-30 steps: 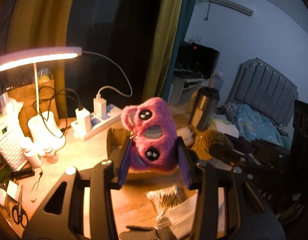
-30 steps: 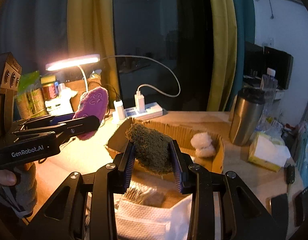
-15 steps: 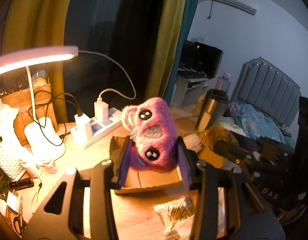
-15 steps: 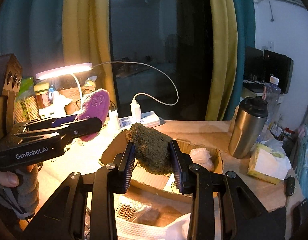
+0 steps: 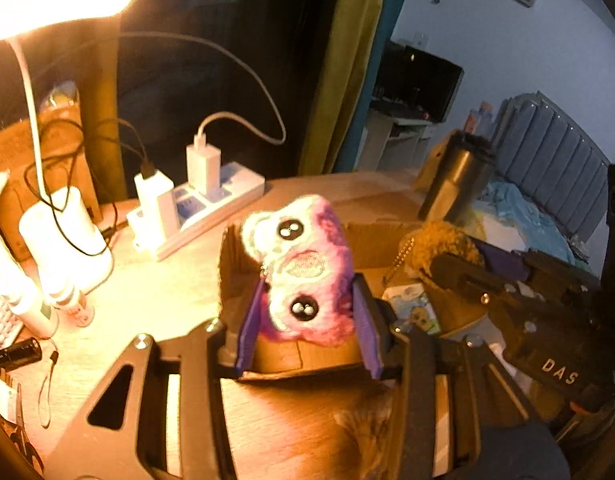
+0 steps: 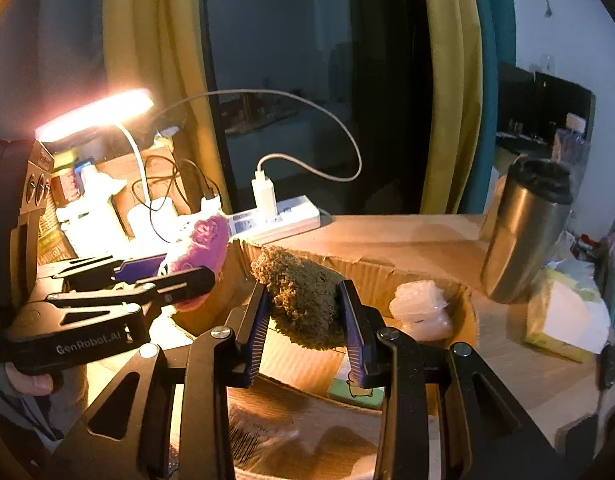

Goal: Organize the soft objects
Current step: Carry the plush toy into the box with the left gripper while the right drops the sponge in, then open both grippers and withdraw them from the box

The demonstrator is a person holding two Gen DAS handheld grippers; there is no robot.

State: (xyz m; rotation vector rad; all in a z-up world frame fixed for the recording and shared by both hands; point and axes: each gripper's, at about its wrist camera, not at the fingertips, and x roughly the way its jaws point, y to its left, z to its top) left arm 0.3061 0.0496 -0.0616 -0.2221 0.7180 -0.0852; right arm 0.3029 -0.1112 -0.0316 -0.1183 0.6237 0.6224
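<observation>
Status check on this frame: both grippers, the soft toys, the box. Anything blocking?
Left gripper shut on pink plush. Right gripper shut on brown plush. Both over the cardboard box; white wad already inside. Nothing blocking.

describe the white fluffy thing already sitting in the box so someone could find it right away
Start at the open cardboard box in the middle of the desk, in front of the white power strip. Inside, at its right end near the steel tumbler, lies a small white fluffy lump. It is the only soft thing resting free; the pink plush and brown plush are each clamped in a claw.
</observation>
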